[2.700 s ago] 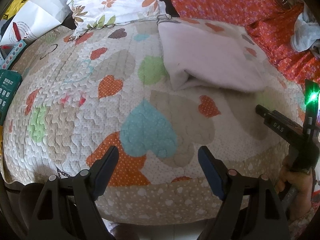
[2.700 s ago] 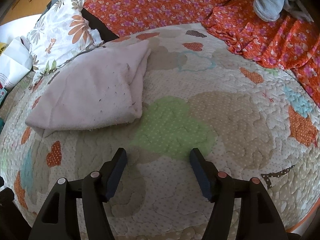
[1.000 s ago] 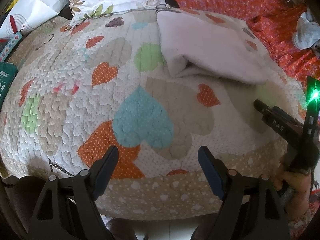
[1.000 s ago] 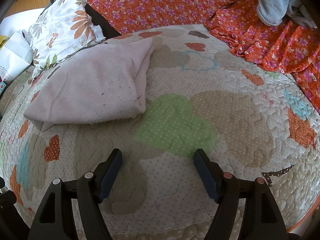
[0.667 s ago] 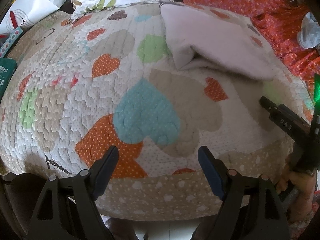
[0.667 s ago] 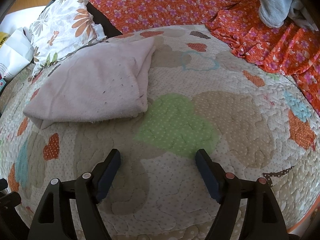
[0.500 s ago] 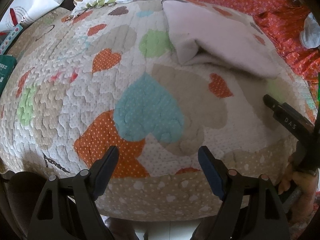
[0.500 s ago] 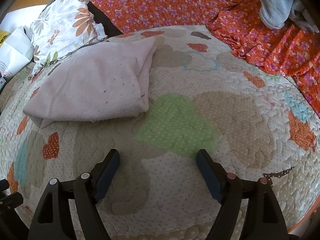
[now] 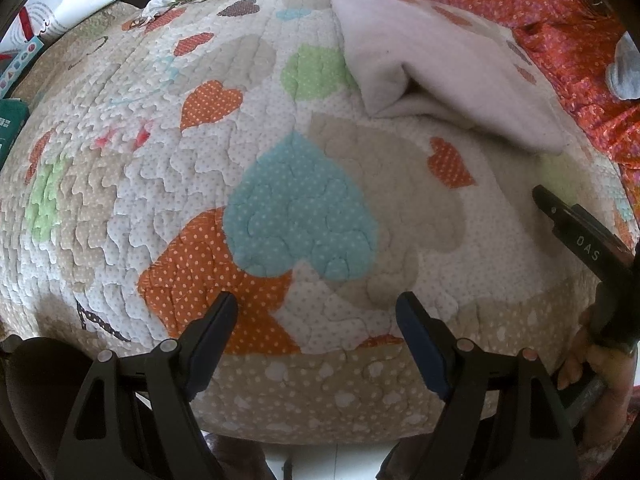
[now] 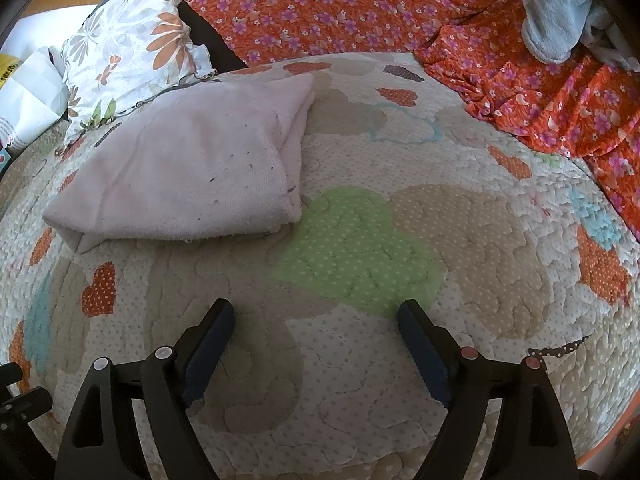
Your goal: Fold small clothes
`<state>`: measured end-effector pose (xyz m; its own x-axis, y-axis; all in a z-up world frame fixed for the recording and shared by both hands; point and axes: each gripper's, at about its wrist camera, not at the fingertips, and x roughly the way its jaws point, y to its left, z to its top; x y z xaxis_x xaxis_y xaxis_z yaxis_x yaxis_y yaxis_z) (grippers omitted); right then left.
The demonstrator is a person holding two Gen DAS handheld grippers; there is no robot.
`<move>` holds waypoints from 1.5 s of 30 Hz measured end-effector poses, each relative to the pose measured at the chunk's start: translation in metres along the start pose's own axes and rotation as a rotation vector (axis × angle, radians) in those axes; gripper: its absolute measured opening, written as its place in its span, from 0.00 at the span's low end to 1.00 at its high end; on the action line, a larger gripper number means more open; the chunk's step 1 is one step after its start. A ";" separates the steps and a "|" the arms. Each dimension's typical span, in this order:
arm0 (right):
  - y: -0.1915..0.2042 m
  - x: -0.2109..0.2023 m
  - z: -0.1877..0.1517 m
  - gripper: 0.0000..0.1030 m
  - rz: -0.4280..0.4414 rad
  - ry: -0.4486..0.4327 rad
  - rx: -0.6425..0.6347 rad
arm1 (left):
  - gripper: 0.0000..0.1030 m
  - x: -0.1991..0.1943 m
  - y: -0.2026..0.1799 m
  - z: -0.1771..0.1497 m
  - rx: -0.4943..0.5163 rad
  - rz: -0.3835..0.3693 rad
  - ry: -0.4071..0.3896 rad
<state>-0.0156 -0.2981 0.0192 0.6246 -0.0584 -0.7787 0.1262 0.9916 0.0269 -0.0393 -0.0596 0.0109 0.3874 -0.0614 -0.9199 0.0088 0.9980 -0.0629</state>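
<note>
While folded, pink cloth lies beyond right gripper.

The quilt covering the bed is matt, stitched cotton-like cloth, puffy and rippled along its quilting lines, with dotted heart patches, and the folded pale pink garment lying on it looks like soft, slightly nubby terry or knit, speckled with small dark bits of lint. The orange flowered sheet is a thinner, smoother woven cloth that creases sharply, the flowered pillow is smooth printed fabric, and the light blue piece looks fleecy. Each tool, left tool and right tool, is matt black plastic with dull blue rubbery pads and small shiny metal pins.
</note>
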 end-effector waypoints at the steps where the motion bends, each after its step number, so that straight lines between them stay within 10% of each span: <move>1: 0.000 0.000 0.000 0.86 -0.001 -0.001 -0.002 | 0.78 0.000 0.000 0.000 -0.001 -0.002 0.000; 45: -0.013 -0.025 0.007 0.90 -0.025 -0.087 0.049 | 0.78 -0.059 -0.020 0.012 0.054 0.010 -0.182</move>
<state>-0.0276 -0.3105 0.0429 0.6850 -0.0950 -0.7223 0.1786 0.9831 0.0401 -0.0513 -0.0761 0.0714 0.5480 -0.0527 -0.8348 0.0522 0.9982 -0.0287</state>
